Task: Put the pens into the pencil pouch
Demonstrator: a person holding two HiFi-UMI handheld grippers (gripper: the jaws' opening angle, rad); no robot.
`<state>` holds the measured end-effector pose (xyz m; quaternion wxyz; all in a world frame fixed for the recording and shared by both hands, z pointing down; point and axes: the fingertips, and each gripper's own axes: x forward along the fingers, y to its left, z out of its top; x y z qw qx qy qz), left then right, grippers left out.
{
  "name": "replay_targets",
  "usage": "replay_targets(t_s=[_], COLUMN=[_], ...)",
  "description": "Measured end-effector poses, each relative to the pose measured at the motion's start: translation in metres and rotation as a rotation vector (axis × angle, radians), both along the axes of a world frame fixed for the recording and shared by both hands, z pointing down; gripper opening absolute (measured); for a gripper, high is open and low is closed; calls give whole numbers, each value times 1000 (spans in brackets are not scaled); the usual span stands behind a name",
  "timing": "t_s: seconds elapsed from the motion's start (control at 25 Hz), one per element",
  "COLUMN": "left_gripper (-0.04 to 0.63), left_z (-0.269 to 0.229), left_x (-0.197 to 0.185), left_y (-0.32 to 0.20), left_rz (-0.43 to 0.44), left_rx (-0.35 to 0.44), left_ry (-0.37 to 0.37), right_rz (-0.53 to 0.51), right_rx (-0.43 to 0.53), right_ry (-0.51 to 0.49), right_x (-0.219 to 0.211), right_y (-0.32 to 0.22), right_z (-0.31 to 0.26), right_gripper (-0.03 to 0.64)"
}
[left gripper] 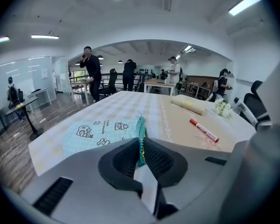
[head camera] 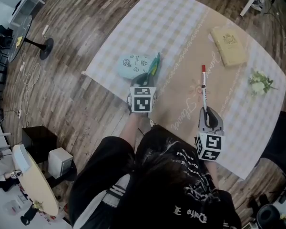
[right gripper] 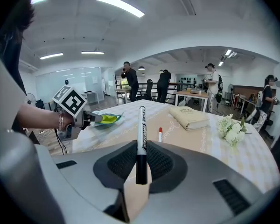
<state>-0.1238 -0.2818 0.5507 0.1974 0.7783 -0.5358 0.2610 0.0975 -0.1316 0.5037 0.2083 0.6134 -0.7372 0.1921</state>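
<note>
A pale blue-green pencil pouch [head camera: 133,64] with cartoon prints lies on the checked tablecloth. My left gripper [head camera: 147,76] is shut on its teal zipper edge [left gripper: 141,136], which stands lifted between the pads; the rest of the pouch [left gripper: 100,133] lies flat beyond. To the right, my right gripper [head camera: 207,112] is shut on a white marker with a black end [right gripper: 141,139], which points away along the jaws. A red-capped pen [head camera: 203,76] lies on the table just past that marker's tip; this red pen [left gripper: 204,130] is also in the left gripper view.
A cream book [head camera: 229,45] lies at the table's far side, with a small bunch of white flowers [head camera: 260,83] to its right. The table's near-left edge [head camera: 105,87] drops to wood floor. People stand far off in the room.
</note>
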Motion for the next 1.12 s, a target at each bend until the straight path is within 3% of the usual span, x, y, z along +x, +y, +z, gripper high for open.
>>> replay_targets(t_s=[0.2,0.4,0.68,0.84,1.12], left_gripper=[44,44,44,44,44], left_z=[-18,-28,-47,-51,-44], left_x=[16,24,35,44,45], left_y=[15,25,40,50,62], left_rz=[130,148,205,245,277], left_rx=[12,46,103,104,83], left_ry=[0,-1,8,31,50], right_rz=[-25,-67,-188,-236,-378], right_rx=[2,6,-64,-60,-151], right_ry=[-1,3,-8,23,88], right_x=[-6,-9,-31,-34,-58], right_y=[-1,0,6,5,2], right_z=[-1,-3,8,5,20], right_gripper=[72,72,72,71,71])
